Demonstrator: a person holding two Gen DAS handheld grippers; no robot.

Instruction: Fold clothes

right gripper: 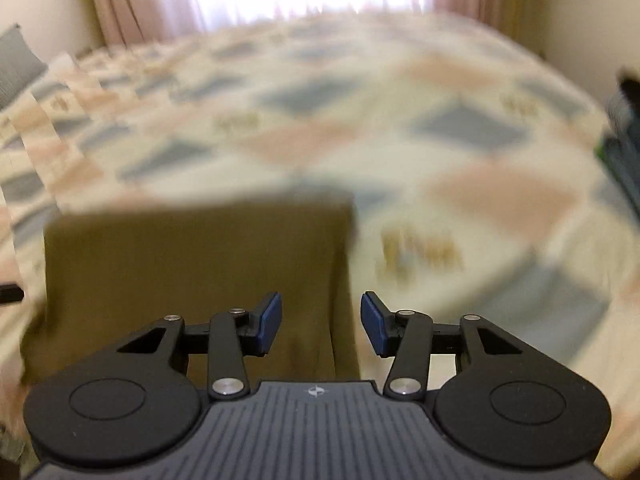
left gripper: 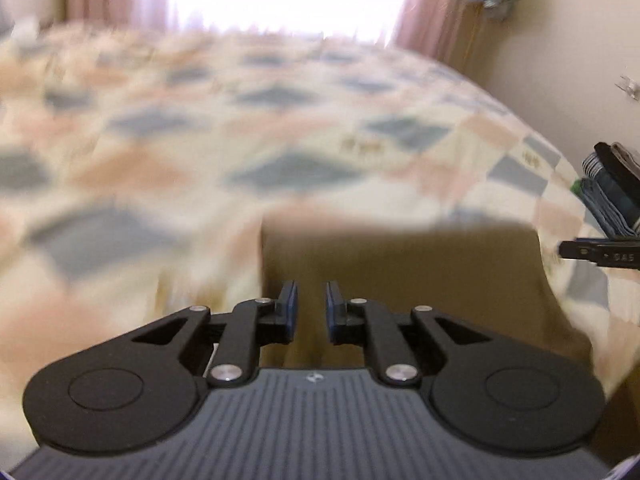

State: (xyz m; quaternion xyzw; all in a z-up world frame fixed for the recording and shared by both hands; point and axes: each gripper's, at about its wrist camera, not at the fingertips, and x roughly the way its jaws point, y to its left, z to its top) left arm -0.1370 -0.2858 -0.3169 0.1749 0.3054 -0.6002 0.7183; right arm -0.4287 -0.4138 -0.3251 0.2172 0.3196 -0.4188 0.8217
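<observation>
The left tongs [left gripper: 311,312] stand with only a narrow gap between the blue pads and hold nothing; they hover low over the near edge of the olive-brown cloth garment [left gripper: 400,264], which lies flat as a neat rectangle on the checked cream, peach and grey bedspread [left gripper: 160,140]. The right tongs [right gripper: 321,324] are set noticeably wider apart, likewise empty, poised above the garment's right edge [right gripper: 192,264]. Both views are blurred, so creases and layers in the cloth cannot be read. The rectangle fits either a garment partly folded and awaiting another fold, or one fully folded and due to be set aside; the pictures do not settle which. Judgement: any grip should take the edge squarely, with all layers between the pads, both sides lifted evenly so the shape holds. At the right edge of the bed sits a stack of folded dark and striped clothes [left gripper: 612,196]. Pink curtains [right gripper: 120,4] flank a bright window beyond. Nothing lies between the tongs and the garment.
</observation>
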